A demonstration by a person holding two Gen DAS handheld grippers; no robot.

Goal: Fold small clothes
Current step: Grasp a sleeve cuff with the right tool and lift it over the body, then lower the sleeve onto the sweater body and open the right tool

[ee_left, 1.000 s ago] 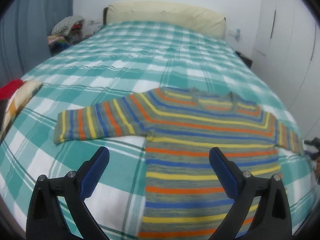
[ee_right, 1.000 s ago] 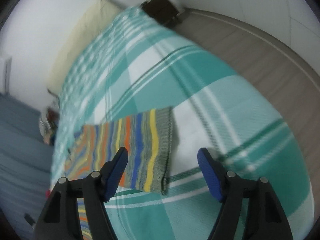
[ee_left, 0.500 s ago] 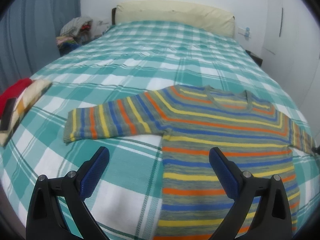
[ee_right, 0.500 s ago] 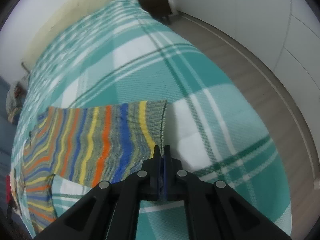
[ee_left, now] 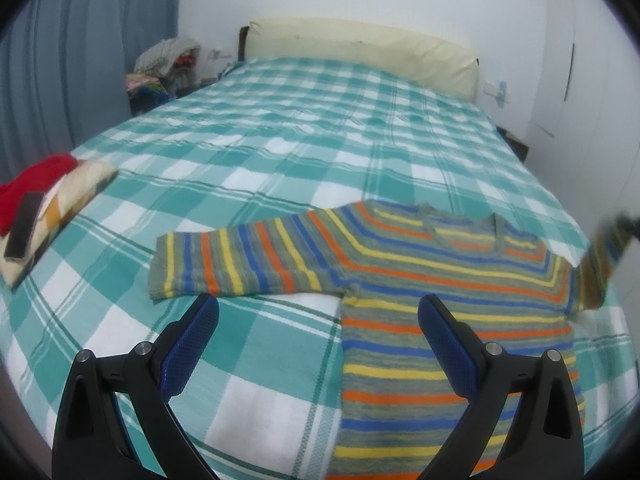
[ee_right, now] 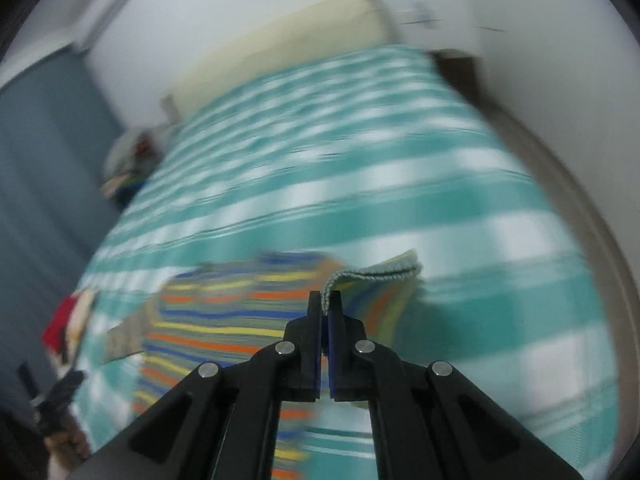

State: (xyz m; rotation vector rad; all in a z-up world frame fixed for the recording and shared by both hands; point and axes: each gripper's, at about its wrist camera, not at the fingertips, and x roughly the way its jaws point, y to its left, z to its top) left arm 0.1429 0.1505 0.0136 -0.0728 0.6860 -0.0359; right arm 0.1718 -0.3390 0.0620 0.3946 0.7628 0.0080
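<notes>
On the near half of the bed (ee_left: 280, 148), towards its right edge, lies the striped sweater (ee_left: 420, 280), spread flat on the checked cover with its neck towards the headboard and its hem towards me. So its long axis runs from the foot of the bed towards the head, while the sleeves stick out across the bed.

Going left to right: a small pile of red and patterned clothes (ee_left: 44, 200) sits by the left edge, well apart from the sweater. My left gripper (ee_left: 318, 340) hangs wide open above the cover with nothing between its pads, near the left sleeve (ee_left: 240, 264), which lies straight and flat, cuff pointing at the left edge. My right gripper (ee_right: 325, 304) is clamped tight on the cuff of the right sleeve (ee_right: 372, 280), and that sleeve is lifted off the cover and curling over.

I judge the knit to be light, soft and floppy, a bit stretchy, not slippery; it will sag wherever it is not held. Cuffs, hem corners and shoulders look like the best places to pinch, since the ribbed edges give the pads something thicker to bite.
</notes>
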